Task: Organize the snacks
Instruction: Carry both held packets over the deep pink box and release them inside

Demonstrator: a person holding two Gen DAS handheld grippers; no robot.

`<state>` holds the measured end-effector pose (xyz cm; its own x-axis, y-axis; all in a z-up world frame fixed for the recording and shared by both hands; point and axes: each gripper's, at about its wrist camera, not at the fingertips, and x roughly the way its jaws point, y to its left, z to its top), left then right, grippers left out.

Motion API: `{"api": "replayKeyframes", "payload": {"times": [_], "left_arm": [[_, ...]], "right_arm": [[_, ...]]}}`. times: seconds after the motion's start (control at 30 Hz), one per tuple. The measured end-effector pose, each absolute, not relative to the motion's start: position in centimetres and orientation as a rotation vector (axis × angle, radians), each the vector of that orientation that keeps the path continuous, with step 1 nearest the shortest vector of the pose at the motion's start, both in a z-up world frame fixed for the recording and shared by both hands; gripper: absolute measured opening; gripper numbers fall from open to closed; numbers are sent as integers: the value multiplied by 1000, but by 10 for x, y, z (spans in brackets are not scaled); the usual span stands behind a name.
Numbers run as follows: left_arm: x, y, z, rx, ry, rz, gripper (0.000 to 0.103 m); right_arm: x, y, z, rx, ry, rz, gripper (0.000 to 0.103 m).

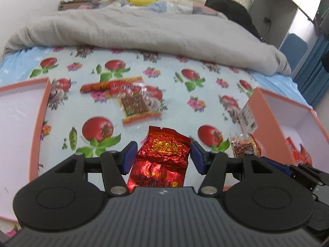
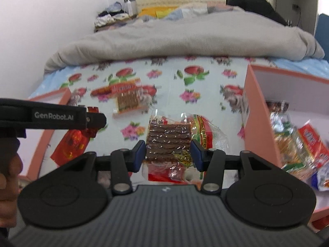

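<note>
My left gripper (image 1: 162, 156) is open around a red foil packet (image 1: 162, 156) lying on the tomato-print cloth; the pads stand apart from its sides. My right gripper (image 2: 168, 154) is open around a clear packet of brown snack sticks (image 2: 168, 140), its pads close to the packet's edges. Another brown-stick packet (image 1: 134, 103) and a long red snack pack (image 1: 111, 85) lie farther back. The pink box on the right (image 2: 259, 111) holds several snack packets (image 2: 298, 144).
A pink box (image 1: 39, 111) with a white inside stands on the left. A grey quilt (image 1: 144, 28) is piled across the bed behind the cloth. The left gripper's body (image 2: 51, 117) shows in the right wrist view, above the red foil packet (image 2: 72, 144).
</note>
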<state>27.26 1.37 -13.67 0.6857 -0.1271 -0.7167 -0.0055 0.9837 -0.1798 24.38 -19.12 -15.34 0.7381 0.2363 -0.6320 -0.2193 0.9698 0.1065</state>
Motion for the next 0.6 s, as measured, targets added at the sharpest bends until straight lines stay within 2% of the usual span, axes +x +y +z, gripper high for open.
{"api": "replayKeyframes", "payload": {"times": [0.37, 0.6], "left_arm": [[285, -18, -68, -207, 677, -135, 62], [293, -53, -46, -233, 643, -212, 62]], "right_arm": [[252, -225, -96, 45, 575, 179, 51], [250, -260, -73, 23, 519, 107, 51]]}}
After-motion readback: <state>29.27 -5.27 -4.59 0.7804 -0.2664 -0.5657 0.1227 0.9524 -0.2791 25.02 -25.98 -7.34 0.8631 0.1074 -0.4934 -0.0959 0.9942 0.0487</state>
